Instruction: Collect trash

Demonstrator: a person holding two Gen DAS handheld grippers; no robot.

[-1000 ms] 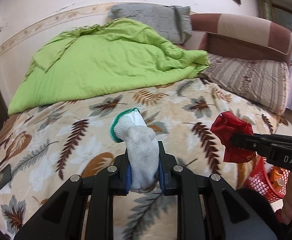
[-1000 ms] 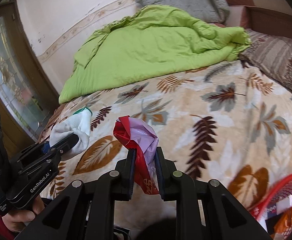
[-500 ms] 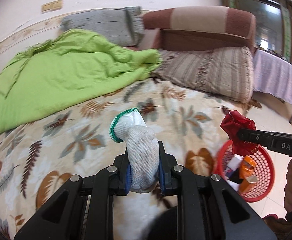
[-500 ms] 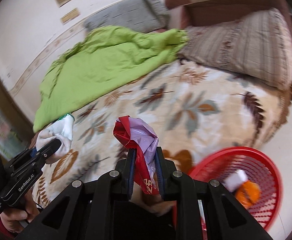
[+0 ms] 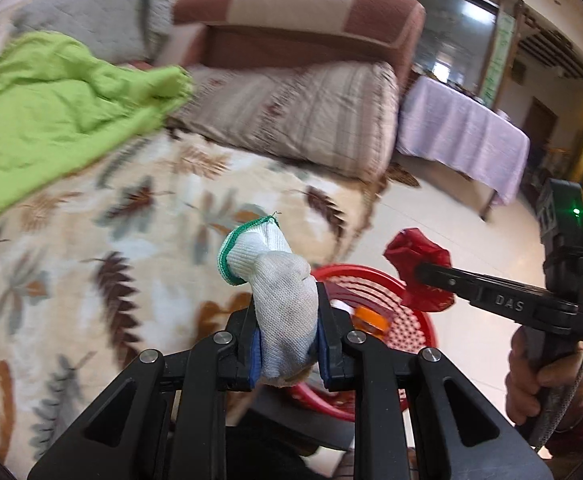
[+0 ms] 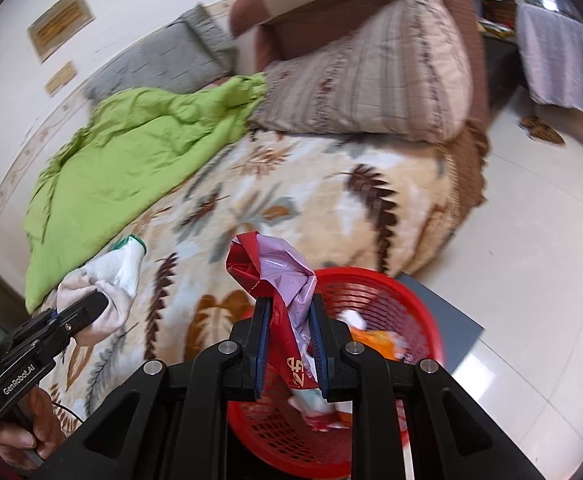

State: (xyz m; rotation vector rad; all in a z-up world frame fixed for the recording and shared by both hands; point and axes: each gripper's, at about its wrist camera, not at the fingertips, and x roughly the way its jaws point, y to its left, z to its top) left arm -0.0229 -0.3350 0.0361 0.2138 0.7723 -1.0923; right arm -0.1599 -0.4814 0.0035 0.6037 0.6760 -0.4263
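Only from the right wrist, basket (image 6: 379, 280) trash shows beneath the hand-held gripper (image 6: 289, 344) clamping a wrapper (image 6: 279, 276).

The red basket (image 5: 411, 328) is partly hidden behind the jaws, its contents too blurred to identify.

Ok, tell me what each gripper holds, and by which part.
Left gripper: white glove, by its finger end. Right gripper: red and lilac wrapper, by its lower middle.

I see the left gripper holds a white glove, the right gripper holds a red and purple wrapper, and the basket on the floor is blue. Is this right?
One detail is wrong: the basket is red, not blue, as the right wrist view shows. The rest stands: the left gripper holds the white glove, and the right gripper holds the red and purple wrapper.
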